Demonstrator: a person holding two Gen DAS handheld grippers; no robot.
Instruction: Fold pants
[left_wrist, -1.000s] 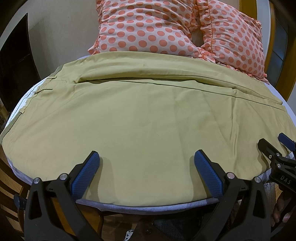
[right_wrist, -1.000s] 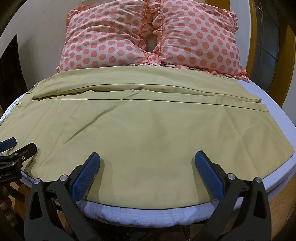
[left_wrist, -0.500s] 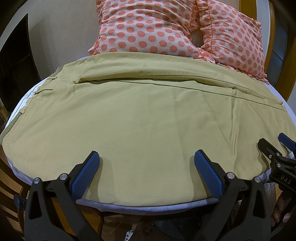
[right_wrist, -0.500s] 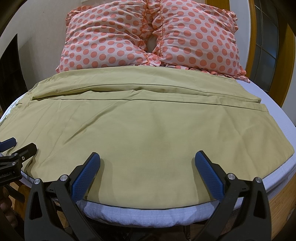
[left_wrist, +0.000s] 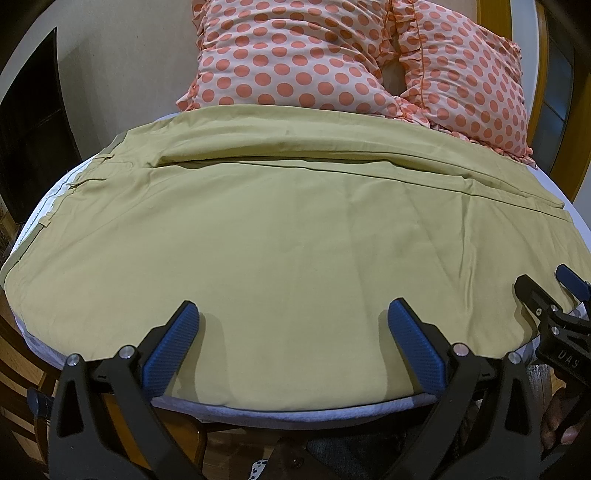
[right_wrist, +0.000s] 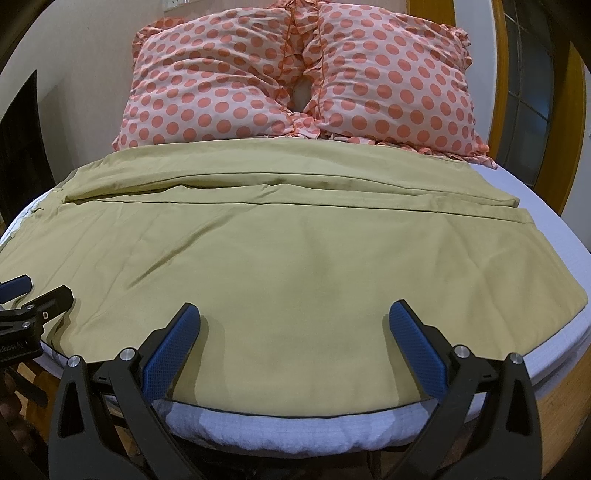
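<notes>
The pants (left_wrist: 295, 240) lie spread flat on the bed (right_wrist: 280, 424), a wide sheet of khaki cloth covering most of the mattress. The waistband, with its belt loops, sits at the pants' left end in the left wrist view; the leg hems run out to the opposite end. One leg lies toward the pillows (right_wrist: 295, 81), the other nearer the bed's front edge, with a long seam line between them. The cloth looks thin and soft, with shallow creases across the near leg, so it should drape and slide easily when lifted.

No fold is made lengthwise yet, by the look of it: both legs lie side by side. The step in hand seems to be the first grasp. The left claw (left_wrist: 291, 350) hovers over the near edge of the pants with its jaws wide apart and nothing between them. The right claw (right_wrist: 293, 350) does the same further along that edge toward the hems, also spread and empty. Each claw shows at the rim of the other's view.

The next move likely calls for both claws to drop onto the near edge, pinch the cloth, and carry it over toward the pillows, keeping the edge taut so the legs stack evenly. Pinching the white sheet below along with the pants is the risk.
</notes>
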